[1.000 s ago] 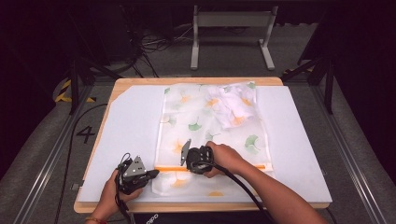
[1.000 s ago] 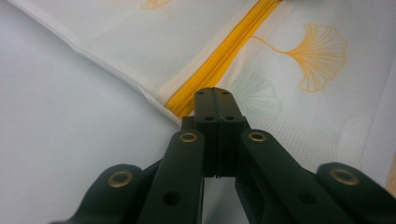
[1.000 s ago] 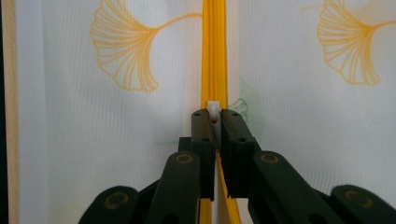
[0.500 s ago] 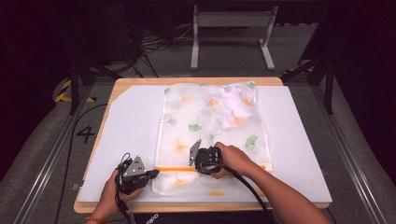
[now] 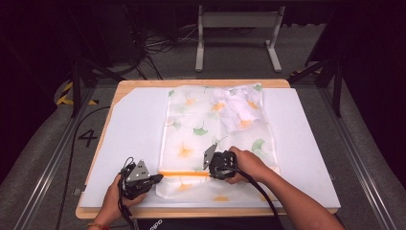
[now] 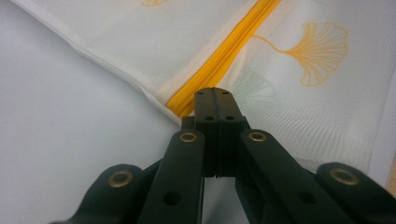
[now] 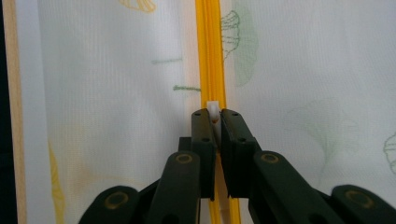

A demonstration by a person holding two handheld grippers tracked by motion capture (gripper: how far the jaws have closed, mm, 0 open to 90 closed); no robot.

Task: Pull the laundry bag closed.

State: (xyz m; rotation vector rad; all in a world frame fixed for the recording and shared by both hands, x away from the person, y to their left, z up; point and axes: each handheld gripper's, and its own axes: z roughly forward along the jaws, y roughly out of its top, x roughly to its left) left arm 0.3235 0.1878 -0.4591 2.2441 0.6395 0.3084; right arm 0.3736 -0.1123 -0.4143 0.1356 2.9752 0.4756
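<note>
A white mesh bag (image 5: pixel 215 124) printed with ginkgo leaves lies flat on the mat, and a yellow zipper (image 5: pixel 184 173) runs across its near end. My left gripper (image 5: pixel 158 178) sits at the bag's near left corner. Its jaws (image 6: pixel 215 93) are shut on the bag's edge at the end of the zipper (image 6: pixel 233 46). My right gripper (image 5: pixel 210 170) points left along the zipper (image 7: pixel 210 46), shut on the small white zipper pull (image 7: pixel 213 108). A crumpled white cloth (image 5: pixel 237 108) shows at the bag's far right.
A white mat (image 5: pixel 134 129) covers most of the wooden table (image 5: pixel 143 84). The table's near edge (image 7: pixel 9 93) runs close to the bag. A metal stand (image 5: pixel 239 28) and cables (image 5: pixel 158 45) lie on the floor beyond the table.
My right gripper has slid to the right along the zipper with the pull in it. The left gripper has stayed at the bag's corner.
</note>
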